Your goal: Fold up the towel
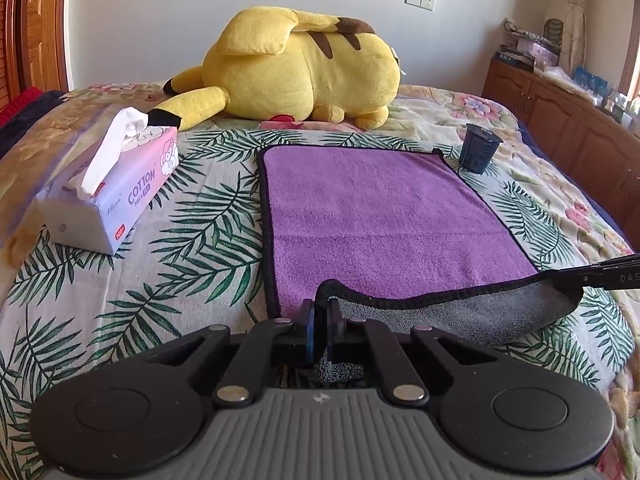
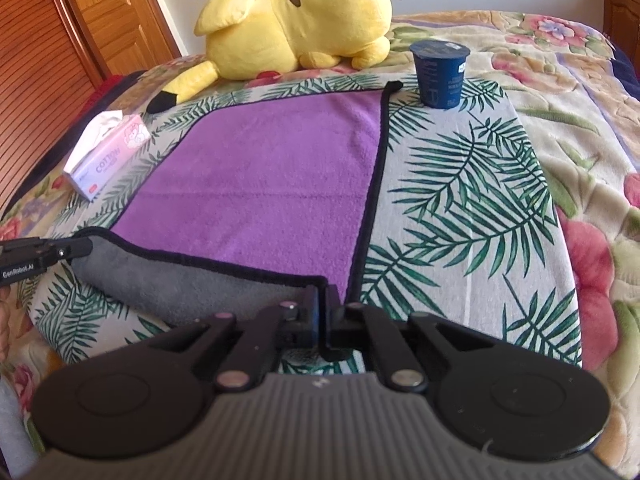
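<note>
A purple towel [image 1: 380,208] with a black hem and grey underside lies flat on a palm-leaf cloth on the bed; it also shows in the right wrist view [image 2: 260,176]. My left gripper [image 1: 321,306] is shut on the towel's near left corner. My right gripper [image 2: 323,296] is shut on the near right corner. The near edge is lifted between them and turned up, so the grey underside [image 1: 460,312] shows. The right gripper's tip shows in the left wrist view [image 1: 600,276]. The left gripper's tip shows in the right wrist view [image 2: 44,254].
A yellow plush toy [image 1: 304,68] lies beyond the towel. A tissue pack [image 1: 112,196] sits to the left. A dark blue cup [image 2: 439,72] stands by the towel's far right corner. A wooden cabinet [image 1: 560,112] runs along the right of the bed.
</note>
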`<state>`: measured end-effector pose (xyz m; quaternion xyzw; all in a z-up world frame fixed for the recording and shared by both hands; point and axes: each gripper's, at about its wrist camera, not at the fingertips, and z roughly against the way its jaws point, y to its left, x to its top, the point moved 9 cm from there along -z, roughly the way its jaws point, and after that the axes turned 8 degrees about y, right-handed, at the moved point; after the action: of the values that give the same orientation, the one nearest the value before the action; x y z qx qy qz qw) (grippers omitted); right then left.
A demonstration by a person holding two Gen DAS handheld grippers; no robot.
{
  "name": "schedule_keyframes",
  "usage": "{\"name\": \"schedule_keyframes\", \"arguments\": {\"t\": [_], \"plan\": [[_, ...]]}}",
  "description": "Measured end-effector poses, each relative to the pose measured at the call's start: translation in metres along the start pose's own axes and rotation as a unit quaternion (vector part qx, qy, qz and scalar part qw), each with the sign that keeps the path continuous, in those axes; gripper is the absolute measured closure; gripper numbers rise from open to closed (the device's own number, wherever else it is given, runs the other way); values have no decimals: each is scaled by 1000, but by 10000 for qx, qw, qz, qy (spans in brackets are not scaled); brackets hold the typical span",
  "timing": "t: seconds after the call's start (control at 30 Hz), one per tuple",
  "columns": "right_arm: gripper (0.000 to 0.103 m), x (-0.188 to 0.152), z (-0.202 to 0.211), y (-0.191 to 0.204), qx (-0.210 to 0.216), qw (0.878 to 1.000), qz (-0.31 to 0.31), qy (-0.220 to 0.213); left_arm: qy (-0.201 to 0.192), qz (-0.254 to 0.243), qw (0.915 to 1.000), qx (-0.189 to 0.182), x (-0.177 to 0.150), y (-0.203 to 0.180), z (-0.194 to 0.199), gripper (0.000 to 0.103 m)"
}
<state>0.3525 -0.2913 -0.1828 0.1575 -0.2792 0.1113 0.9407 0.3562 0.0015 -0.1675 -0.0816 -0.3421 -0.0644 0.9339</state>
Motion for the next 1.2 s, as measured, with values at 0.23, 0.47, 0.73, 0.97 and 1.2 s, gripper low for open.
{"name": "schedule_keyframes", "arguments": {"t": [0.23, 0.47, 0.73, 0.97, 1.2], "plan": [[99, 8, 8, 5, 45, 9997, 95, -241, -103, -97, 9999, -23, 8, -4, 7, 103], [99, 18, 19, 11, 92, 9983, 233, -531, -244, -79, 9996, -96, 17, -7, 14, 103], [99, 29, 25, 18, 38, 9962, 475, -733, -313, -107, 9994, -126, 32, -9, 19, 103], [99, 44, 35, 20, 20, 9938, 513, -984, -460, -23, 9988, -159, 52, -6, 23, 103], [99, 62, 38, 19, -87, 9919, 582, -1122, -533, 10, 9984, -185, 77, -7, 26, 103]]}}
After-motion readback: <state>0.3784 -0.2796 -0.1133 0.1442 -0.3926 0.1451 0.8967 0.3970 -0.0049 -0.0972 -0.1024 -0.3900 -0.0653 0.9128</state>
